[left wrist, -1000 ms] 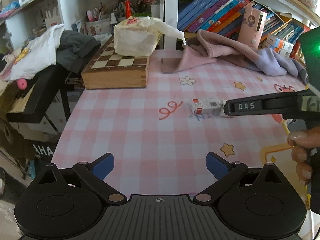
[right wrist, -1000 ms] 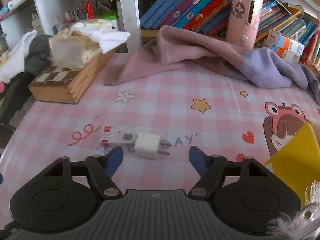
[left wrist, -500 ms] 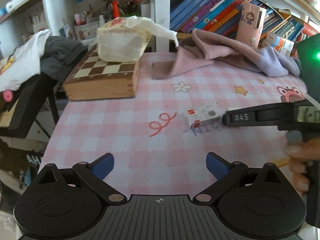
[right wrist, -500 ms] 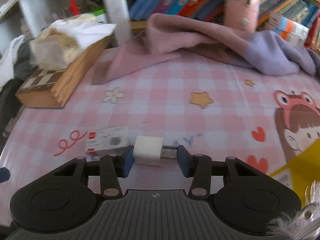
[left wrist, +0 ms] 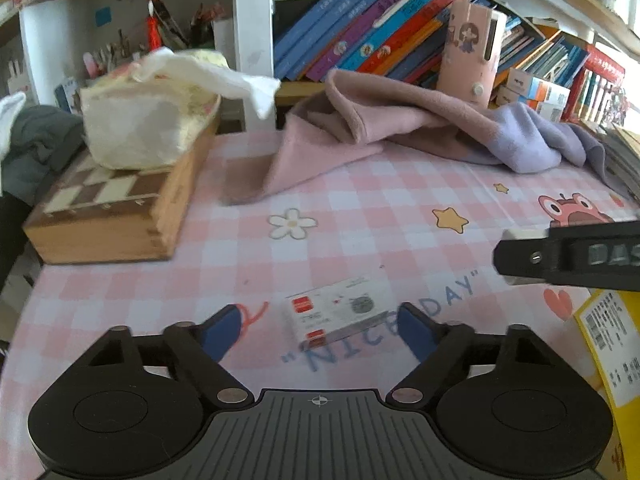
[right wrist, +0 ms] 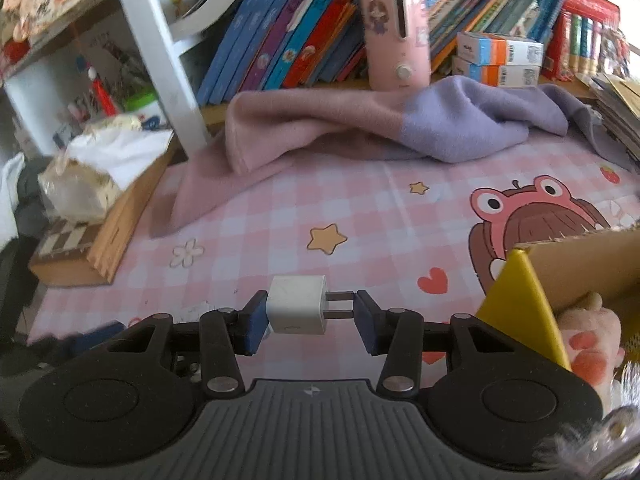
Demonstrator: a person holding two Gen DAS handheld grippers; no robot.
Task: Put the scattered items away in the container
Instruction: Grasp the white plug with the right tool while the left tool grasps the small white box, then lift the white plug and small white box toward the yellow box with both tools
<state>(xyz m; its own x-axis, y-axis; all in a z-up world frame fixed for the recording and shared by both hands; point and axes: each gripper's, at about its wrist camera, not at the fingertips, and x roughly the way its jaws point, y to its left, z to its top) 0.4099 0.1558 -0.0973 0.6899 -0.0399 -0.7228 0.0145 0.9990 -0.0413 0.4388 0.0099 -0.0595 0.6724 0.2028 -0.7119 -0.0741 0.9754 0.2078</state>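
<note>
My right gripper (right wrist: 310, 316) is shut on a white plug adapter (right wrist: 297, 310), gripped end to end by its body and prongs, and holds it above the pink checked tablecloth. A yellow cardboard box (right wrist: 560, 276) with a plush toy (right wrist: 590, 344) inside stands just to its right. My left gripper (left wrist: 320, 332) is open, low over the table, with a small white and red packet (left wrist: 336, 312) lying between its fingers. The right gripper's black finger (left wrist: 568, 258) shows at the right of the left wrist view. The box's yellow corner (left wrist: 612, 344) is below it.
A wooden chess box (left wrist: 116, 208) with a tissue pack (left wrist: 148, 120) on top stands at the back left. A pink and purple blanket (right wrist: 380, 124) lies along the back, before a bookshelf with a pink dispenser (right wrist: 396, 28).
My right gripper closed on the plug adapter and lifted it off the table, toward the box. My left gripper moved forward and right until the white packet lies between its open fingers.
</note>
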